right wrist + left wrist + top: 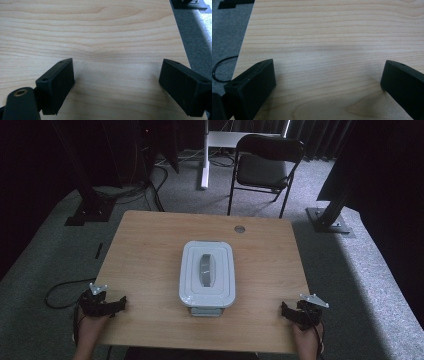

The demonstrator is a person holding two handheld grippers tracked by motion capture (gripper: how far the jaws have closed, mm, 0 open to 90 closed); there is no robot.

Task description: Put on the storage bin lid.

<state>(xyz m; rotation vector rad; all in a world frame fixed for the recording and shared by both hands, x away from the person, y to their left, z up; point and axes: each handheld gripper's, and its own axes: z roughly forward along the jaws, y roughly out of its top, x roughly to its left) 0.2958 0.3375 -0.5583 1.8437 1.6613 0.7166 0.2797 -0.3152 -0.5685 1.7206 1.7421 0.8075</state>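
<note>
A white lidded plastic box (207, 273) with a grey handle (205, 270) on its lid stands in the middle of the wooden table (145, 250). My left gripper (103, 301) rests at the table's near left corner, held by a hand. Its jaws stand wide apart over bare wood, so the left gripper (328, 75) is open and holds nothing. My right gripper (300, 312) rests at the near right corner. The right gripper (117, 71) is open too, with only wood grain between its fingers. Both grippers lie well clear of the box.
A black folding chair (265, 167) stands beyond the table's far edge. Black stand bases (87, 210) sit on the grey carpet at both sides. A cable (60, 292) loops on the floor at the left. A small round grommet (239, 228) marks the table's far side.
</note>
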